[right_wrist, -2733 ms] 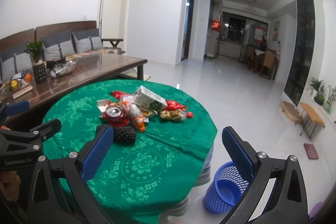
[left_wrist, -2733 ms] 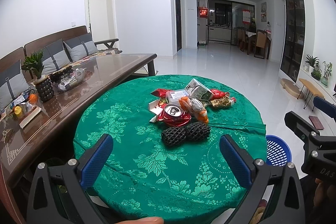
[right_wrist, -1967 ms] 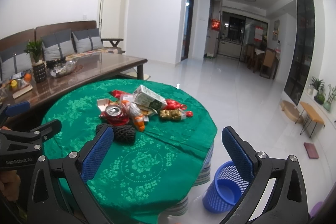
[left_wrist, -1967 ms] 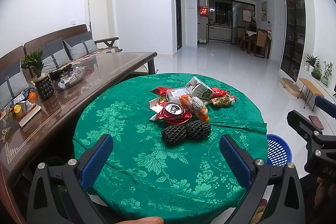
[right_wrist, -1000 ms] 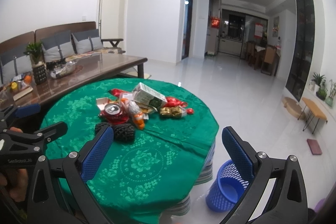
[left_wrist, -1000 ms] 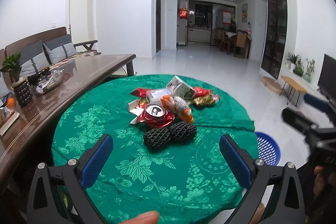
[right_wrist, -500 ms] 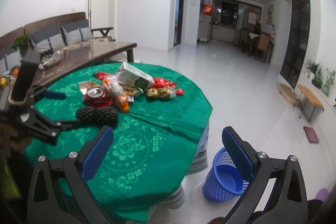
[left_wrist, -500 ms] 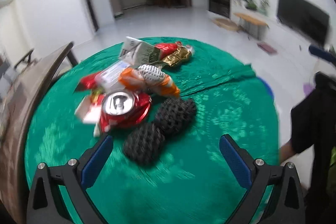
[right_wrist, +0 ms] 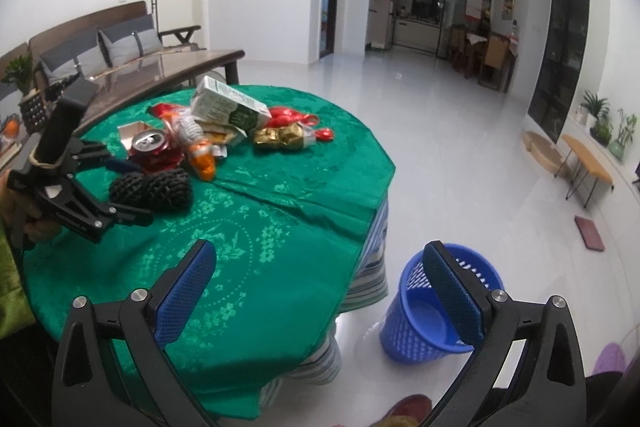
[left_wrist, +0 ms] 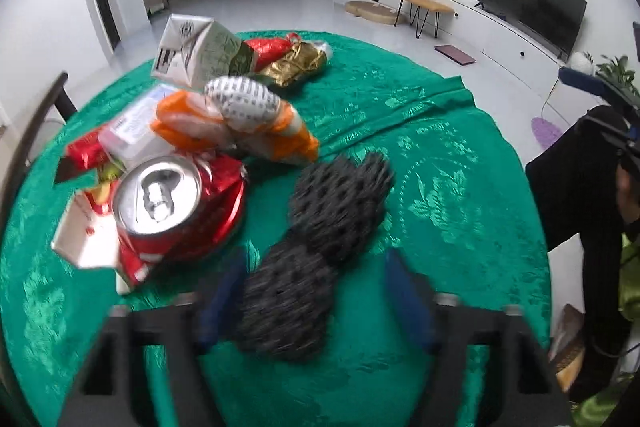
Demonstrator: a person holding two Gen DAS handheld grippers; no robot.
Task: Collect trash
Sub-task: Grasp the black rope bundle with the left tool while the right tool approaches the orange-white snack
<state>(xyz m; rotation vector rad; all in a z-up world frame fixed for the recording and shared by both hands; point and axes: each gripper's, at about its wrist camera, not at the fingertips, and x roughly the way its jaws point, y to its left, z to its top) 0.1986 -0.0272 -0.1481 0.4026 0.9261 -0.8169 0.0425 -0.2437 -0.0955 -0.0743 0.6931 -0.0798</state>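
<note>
While our left gripper (left_wrist: 310,301) hung low over the green tabletop (left_wrist: 440,163), jaws apart around the near end of the black foam net (left_wrist: 316,251), the crushed red can (right_wrist: 150,147) lay just beside it. Our right gripper (right_wrist: 320,295) stood wide open, well apart, above the blue basket (right_wrist: 424,327) on the floor.

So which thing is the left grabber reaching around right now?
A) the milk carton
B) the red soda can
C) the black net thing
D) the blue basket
C: the left gripper has its blue fingers open on either side of the black foam net, which lies on the green tablecloth beside the red can.
</note>
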